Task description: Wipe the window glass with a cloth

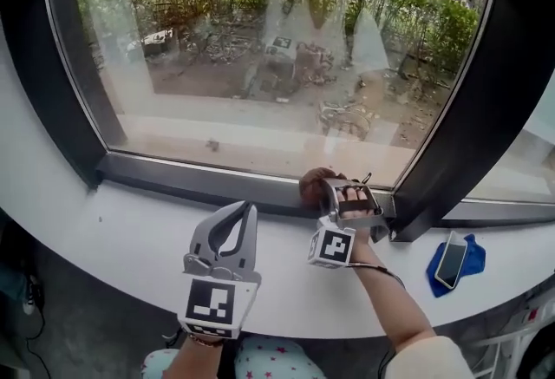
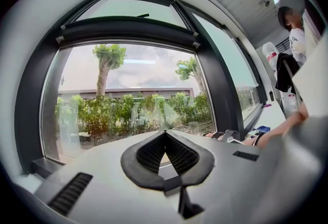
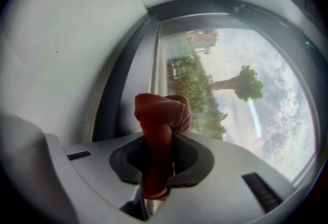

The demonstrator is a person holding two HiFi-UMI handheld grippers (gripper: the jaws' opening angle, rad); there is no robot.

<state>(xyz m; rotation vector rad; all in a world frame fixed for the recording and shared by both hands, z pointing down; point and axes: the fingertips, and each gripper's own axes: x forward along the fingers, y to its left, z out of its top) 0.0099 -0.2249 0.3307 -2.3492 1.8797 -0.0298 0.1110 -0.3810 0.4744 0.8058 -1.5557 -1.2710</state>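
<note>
the right hand-held gripper pinches a dark red cloth, whose bunched end sticks out past the jaw tips. in the head view this cloth sits at the lower right of the window glass, against the dark frame. the left hand-held gripper hovers over the white sill at the bottom centre, jaws pressed together with nothing between them. at the lower right a phone lies on a blue cloth.
</note>
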